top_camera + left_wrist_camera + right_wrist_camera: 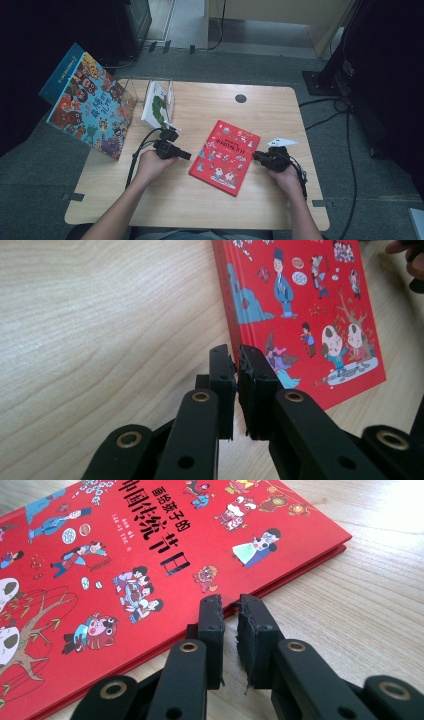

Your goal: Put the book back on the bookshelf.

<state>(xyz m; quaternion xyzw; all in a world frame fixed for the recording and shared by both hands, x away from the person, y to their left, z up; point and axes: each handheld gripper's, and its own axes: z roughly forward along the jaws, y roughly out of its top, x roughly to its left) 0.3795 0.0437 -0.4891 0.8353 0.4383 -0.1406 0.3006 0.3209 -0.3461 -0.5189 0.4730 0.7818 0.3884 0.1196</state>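
Note:
A red picture book (225, 156) lies flat on the wooden table (200, 205), slightly right of the middle. My left gripper (187, 155) rests just off the book's left edge and points at it. In the left gripper view the jaws (236, 352) stand almost together with nothing between them, tips near the spine of the red book (300, 305). My right gripper (256, 156) sits at the book's right edge. In the right gripper view its jaws (230, 602) show a slim empty gap, tips at the edge of the red book (125, 555).
A large colourful book (90, 107) leans past the table's left edge. Beside it a clear stand (170, 95) holds a white book with a green caterpillar (157, 107). A dark round hole (240, 98) sits near the far edge. Cables run across the floor at right.

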